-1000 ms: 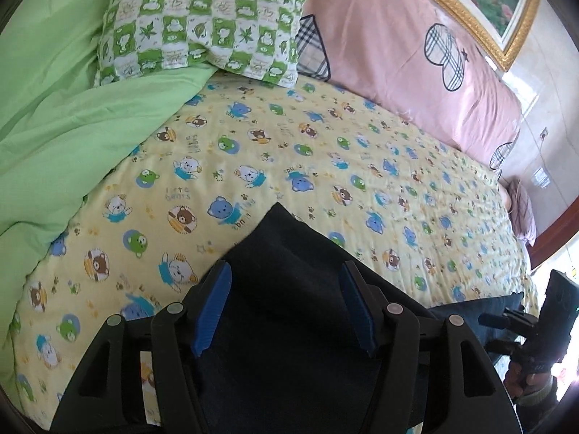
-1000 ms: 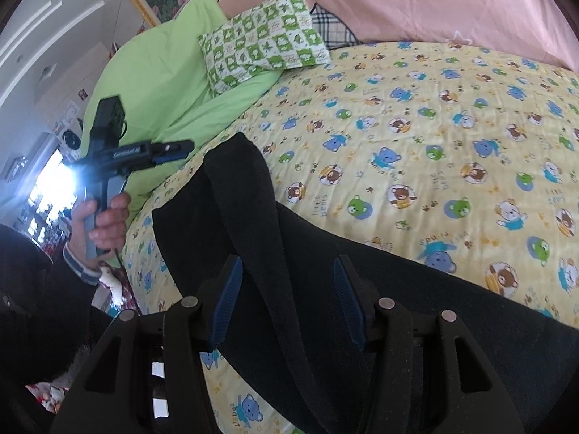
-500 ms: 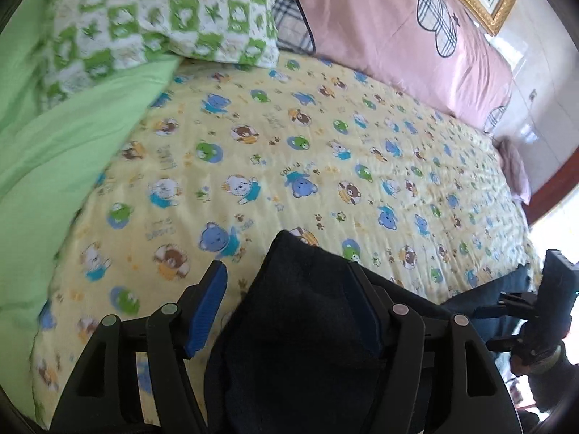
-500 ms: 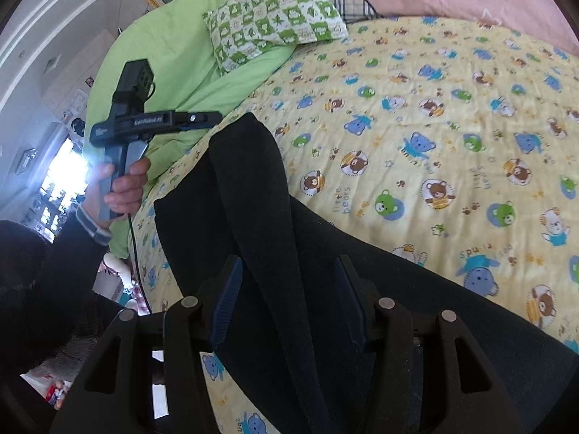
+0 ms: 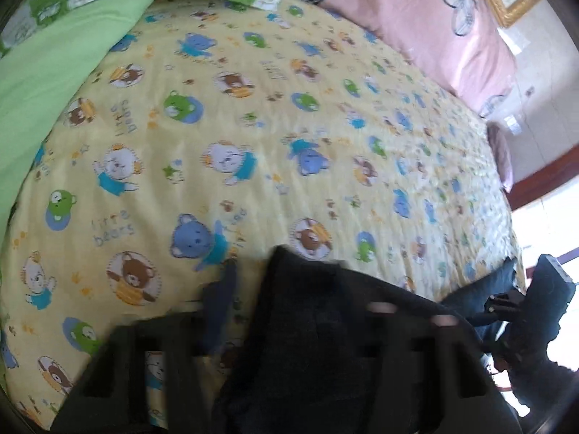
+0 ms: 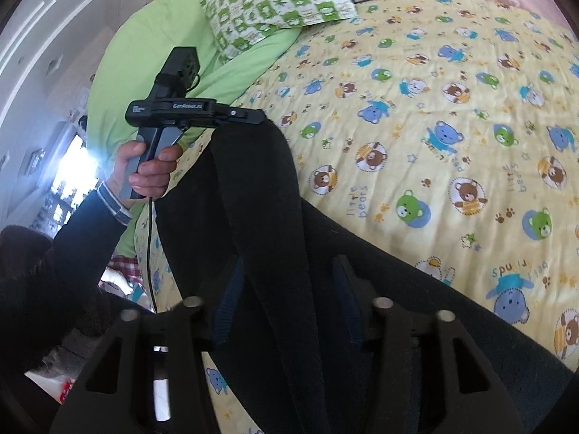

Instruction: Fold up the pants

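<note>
Dark pants (image 6: pixel 260 217) lie on a yellow bear-print bedsheet (image 6: pixel 434 126). In the right wrist view, my left gripper (image 6: pixel 253 117) holds one end of the pants lifted above the bed's left side. My right gripper (image 6: pixel 286 293) has its jaws on either side of the dark cloth lower down. In the left wrist view, which is blurred, the pants (image 5: pixel 318 325) bunch between the left gripper's jaws (image 5: pixel 300 307), and the right gripper (image 5: pixel 535 300) shows at the far right.
A green blanket (image 6: pixel 152 58) and a green checked pillow (image 6: pixel 275 3) lie at the bed's upper left. A pink headboard cushion (image 5: pixel 427 18) runs along the back. The sheet (image 5: pixel 253 126) stretches ahead of the pants.
My left gripper has moved forward and down over the sheet, carrying the pants end toward the pillow side. The right gripper has stayed on the cloth.
</note>
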`<state>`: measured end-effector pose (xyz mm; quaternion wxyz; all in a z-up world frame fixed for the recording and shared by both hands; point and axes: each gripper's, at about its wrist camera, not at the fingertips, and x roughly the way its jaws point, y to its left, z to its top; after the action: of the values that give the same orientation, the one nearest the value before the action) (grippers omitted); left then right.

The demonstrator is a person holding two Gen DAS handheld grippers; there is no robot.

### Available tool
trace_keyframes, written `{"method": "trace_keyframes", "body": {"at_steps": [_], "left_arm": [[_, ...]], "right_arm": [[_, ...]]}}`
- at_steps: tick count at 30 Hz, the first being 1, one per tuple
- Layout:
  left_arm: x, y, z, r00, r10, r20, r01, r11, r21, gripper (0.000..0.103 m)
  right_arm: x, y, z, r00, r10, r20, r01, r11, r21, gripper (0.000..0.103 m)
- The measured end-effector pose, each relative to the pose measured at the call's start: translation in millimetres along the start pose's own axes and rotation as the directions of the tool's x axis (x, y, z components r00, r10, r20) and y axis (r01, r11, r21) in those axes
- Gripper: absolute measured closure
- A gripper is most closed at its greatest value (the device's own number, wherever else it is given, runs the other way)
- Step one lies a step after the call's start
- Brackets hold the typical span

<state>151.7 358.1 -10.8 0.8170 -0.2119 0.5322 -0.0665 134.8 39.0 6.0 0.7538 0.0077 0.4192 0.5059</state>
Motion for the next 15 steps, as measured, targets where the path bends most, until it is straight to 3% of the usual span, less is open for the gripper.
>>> {"method": "trace_keyframes", "body": {"at_steps": [1, 4, 15], "left_arm": [[-1.5, -4.0, -0.9, 1.0, 0.024, 0.009, -0.024, 1.0, 0.011, 0.083], [-12.7, -15.0, -6.6, 0.997, 0.059, 0.055, -0.062, 0.997, 0.041, 0.092], [-82.5, -35.7, -52.4, 0.971, 0.044, 0.233, -0.058, 0.997, 0.05, 0.1]], "right_arm": [[1.8, 1.5, -0.1, 1.0, -0.003, -0.008, 0.003, 1.0, -0.008, 0.086], [3.7, 7.0, -2.6, 1.0, -0.018, -0.005, 0.017, 0.999, -0.042, 0.096], [-16.6, 36.6, -15.9, 0.998, 0.015, 0.068, -0.007, 0.993, -0.117, 0.097]]}}
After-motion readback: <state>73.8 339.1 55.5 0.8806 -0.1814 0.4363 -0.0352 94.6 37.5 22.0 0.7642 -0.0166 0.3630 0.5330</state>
